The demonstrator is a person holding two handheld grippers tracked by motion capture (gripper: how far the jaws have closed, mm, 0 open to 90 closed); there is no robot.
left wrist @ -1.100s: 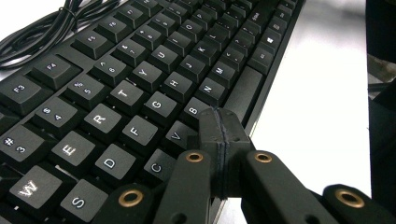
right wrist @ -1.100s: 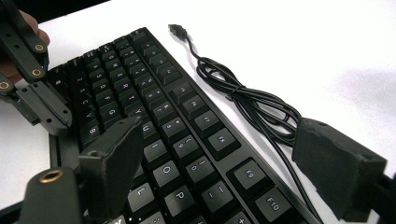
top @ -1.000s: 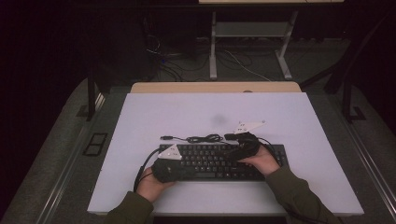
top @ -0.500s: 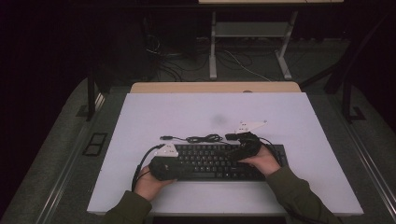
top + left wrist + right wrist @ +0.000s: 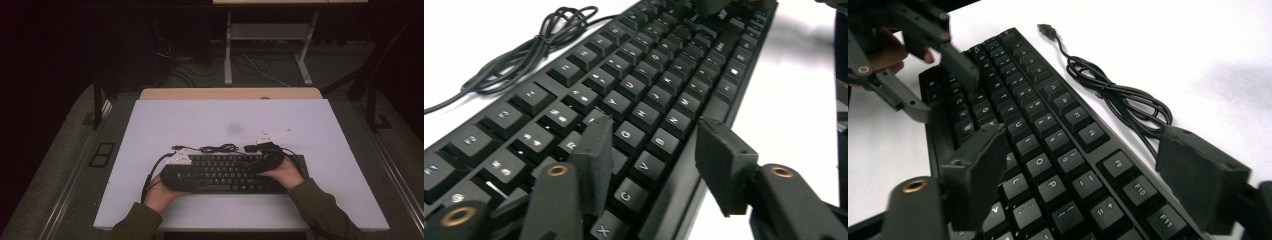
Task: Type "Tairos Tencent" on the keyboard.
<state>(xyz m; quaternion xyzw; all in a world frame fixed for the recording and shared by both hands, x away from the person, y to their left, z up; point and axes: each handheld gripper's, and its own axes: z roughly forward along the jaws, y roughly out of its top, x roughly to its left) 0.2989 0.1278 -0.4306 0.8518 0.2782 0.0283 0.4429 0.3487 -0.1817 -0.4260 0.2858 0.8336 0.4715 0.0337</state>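
Keyboard [image 5: 659, 95] lies on the table [image 5: 320, 130], right under both sets of fingers. The left gripper [image 5: 651, 155] is open, one finger [image 5: 596, 150] over the keys, the other past the front edge. The right gripper [image 5: 1083, 175] is open wide across the far end. Beyond lies the cable [image 5: 1118, 95]. It looks like both are getting ready to grab; next each must close on an edge.

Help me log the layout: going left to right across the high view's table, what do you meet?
Left gripper → coiled cable behind the keyboard → right gripper → bare table.
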